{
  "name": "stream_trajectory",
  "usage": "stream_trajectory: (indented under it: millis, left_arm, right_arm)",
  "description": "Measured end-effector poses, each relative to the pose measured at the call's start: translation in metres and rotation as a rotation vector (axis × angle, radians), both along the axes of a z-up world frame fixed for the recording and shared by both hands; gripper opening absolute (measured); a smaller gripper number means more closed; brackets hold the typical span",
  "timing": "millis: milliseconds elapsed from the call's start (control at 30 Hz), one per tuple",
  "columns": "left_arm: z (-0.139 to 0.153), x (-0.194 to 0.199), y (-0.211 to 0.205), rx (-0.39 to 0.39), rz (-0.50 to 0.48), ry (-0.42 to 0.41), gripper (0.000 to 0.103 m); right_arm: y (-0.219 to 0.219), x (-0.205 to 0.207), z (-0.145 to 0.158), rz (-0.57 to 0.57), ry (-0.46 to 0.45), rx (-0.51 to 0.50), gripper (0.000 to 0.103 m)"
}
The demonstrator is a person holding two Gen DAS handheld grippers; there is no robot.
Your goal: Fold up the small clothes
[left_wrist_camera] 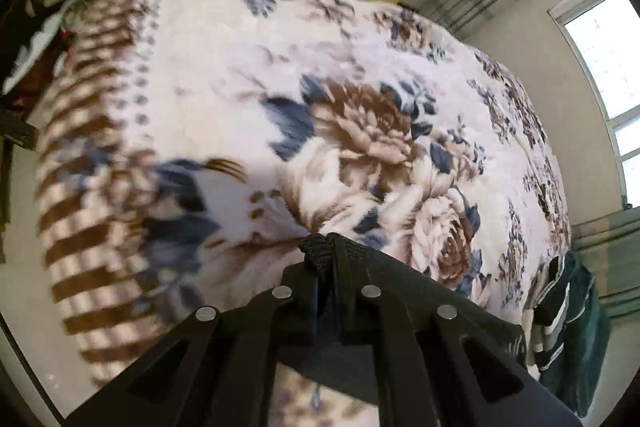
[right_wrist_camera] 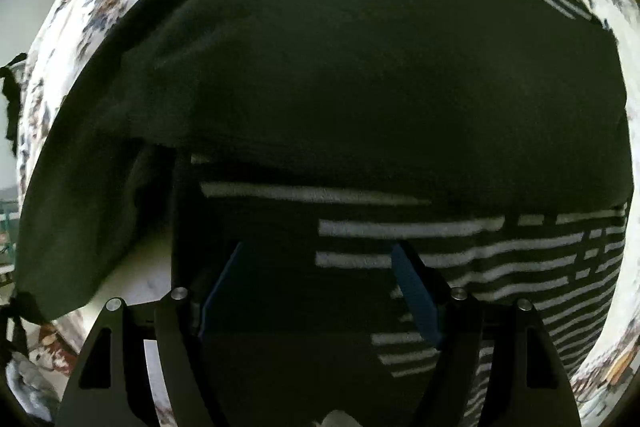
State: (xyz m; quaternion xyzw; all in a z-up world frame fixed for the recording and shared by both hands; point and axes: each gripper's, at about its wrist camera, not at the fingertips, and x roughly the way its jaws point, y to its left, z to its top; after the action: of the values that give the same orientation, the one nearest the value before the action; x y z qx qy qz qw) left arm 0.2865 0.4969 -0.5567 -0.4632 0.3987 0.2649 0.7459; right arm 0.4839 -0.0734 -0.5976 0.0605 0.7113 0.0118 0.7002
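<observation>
Hovering over the floral bed blanket [left_wrist_camera: 224,75], my left gripper [left_wrist_camera: 322,247] is pinched together on a dark bit of cloth; my right gripper [right_wrist_camera: 316,267] stands spread apart above the dark striped garment [right_wrist_camera: 360,87] lying on that bed

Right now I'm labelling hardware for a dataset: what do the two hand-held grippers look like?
The left hand-held gripper is matte black plastic, with round silver fasteners and slotted cut-outs in its arms. The right hand-held gripper has the same black frame and silver fasteners, with blue pads lining its fingers.
</observation>
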Motion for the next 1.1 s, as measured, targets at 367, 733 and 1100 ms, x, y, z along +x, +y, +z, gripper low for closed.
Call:
stream_trajectory:
  millis: [367, 733, 1100]
  left_arm:
    - [-0.035, -0.071, -0.001, -0.265, 0.233, -0.082, 0.068]
    - [-0.058, -0.030, -0.035, -0.197, 0.242, -0.035, 0.061]
    - [0.073, 0.062, -0.092, 0.270, -0.117, 0.030, 0.007]
  right_arm:
    - [-0.031, 0.033, 0.006, -0.086, -0.062, -0.160, 0.103]
    - [-0.088, 0.016, 0.013, -0.166, -0.038, -0.129, 0.103]
    - [-0.143, 0.035, 0.029, -0.156, -0.041, -0.141, 0.103]
